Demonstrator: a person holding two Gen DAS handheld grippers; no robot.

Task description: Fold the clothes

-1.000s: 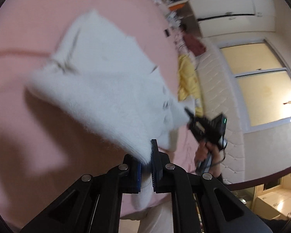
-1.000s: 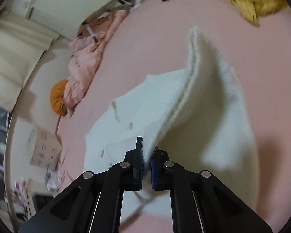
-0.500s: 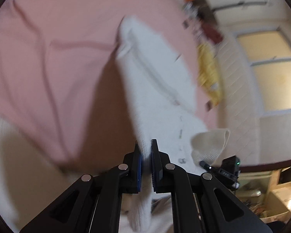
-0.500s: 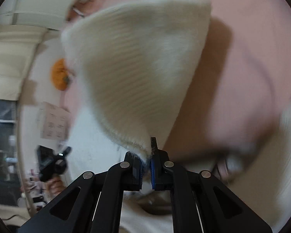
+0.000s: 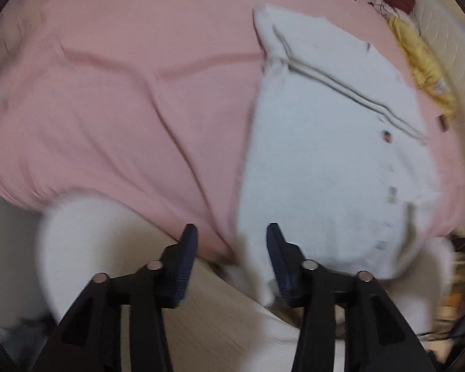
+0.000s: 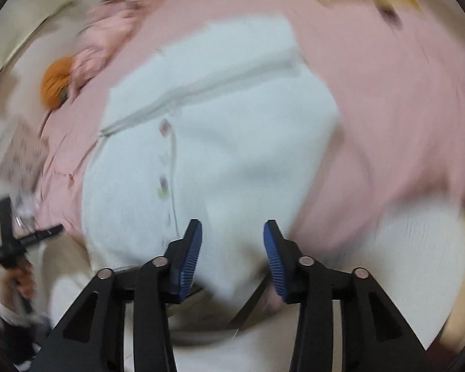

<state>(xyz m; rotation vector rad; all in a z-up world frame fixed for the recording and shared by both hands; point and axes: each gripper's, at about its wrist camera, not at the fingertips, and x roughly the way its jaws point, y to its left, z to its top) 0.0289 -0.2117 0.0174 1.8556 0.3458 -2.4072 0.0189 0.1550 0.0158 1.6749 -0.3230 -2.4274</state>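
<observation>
White knit, a sweater with small buttons down its front and a grey-striped band, lies spread flat on the pink bed sheet, its lower hem at the near edge of the bed. Both tools point steeply down over that edge. The left tool has just been opening; its blue pads stand apart, and a corner of the hem hangs loose in the gap, close to the right-hand pad, with no pad pressing on it. The right tool has likewise just been opening and hovers over the other end of the hem, pads apart, cloth below them but not pinched. In the right wrist view the left tool shows at the far left, gripped by the person's hand. A yellow garment lies at the bed's far side, well apart from the sweater. Both views are motion-blurred.
</observation>
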